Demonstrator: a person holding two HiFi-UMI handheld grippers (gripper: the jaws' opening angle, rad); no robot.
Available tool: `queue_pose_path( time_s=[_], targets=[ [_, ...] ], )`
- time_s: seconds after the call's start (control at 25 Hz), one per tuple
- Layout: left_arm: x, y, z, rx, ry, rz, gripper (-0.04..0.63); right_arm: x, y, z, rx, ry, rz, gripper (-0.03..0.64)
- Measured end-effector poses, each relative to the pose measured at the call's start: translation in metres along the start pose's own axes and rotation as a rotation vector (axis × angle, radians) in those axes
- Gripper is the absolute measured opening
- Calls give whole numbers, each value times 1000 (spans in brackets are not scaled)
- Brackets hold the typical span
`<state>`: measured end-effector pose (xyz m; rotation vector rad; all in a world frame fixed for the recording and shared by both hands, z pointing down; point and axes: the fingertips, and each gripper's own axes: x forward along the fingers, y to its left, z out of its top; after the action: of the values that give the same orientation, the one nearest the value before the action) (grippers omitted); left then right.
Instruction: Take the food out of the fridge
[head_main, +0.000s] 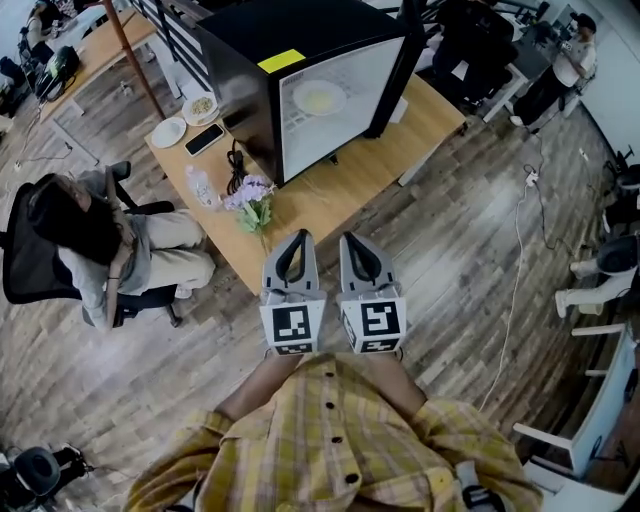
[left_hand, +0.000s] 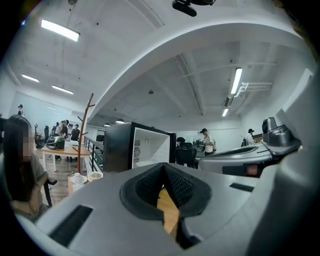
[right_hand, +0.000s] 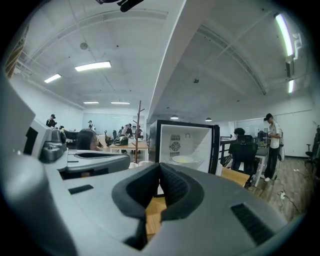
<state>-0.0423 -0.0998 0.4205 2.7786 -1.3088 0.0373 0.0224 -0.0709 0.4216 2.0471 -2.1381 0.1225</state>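
Observation:
A black mini fridge (head_main: 330, 80) stands on a wooden table (head_main: 330, 190) with its door swung open. Inside, on a wire shelf, lies a white plate of pale food (head_main: 319, 97), also seen in the right gripper view as the plate (right_hand: 183, 159). My left gripper (head_main: 297, 240) and right gripper (head_main: 357, 243) hang side by side over the floor, short of the table's near edge and pointing toward the fridge. Both are shut with nothing between the pads. In the left gripper view the left gripper (left_hand: 163, 167) faces the fridge (left_hand: 137, 147); the right gripper (right_hand: 160, 167) faces the fridge's open front (right_hand: 187, 142).
On the table left of the fridge are a bunch of flowers (head_main: 250, 200), a water bottle (head_main: 200, 185), a phone (head_main: 204, 138), a small plate (head_main: 168, 132) and a bowl (head_main: 201, 104). A person (head_main: 90, 240) sits in an office chair at the left. A cable (head_main: 518, 250) trails across the floor at the right.

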Motion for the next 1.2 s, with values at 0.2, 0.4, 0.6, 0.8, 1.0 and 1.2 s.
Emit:
queue_pose_path(
  time_s=[0.2,0.4,0.6,0.8,1.0,1.2],
  targets=[
    [1,-1,-8,-20,18,-27,6,-1,-1,-2,-6,12,-27,8],
    [6,-2,-4,-31,3,-39,6,1,-3,1,-39,27,-40,8],
    [17,2,3,-26,-21,-26,6,12,-4,8,-47,7,-21,8],
    [40,7,1,-7,-29,-9,6,33,-23,1,-26,-2,-15,8],
    [74,12,5,12,-23,5,6,63,-46,4,-7,-6,-2,8],
    [109,12,5,30,-9,11,6,96,-67,1,22,5,23,8]
  ],
)
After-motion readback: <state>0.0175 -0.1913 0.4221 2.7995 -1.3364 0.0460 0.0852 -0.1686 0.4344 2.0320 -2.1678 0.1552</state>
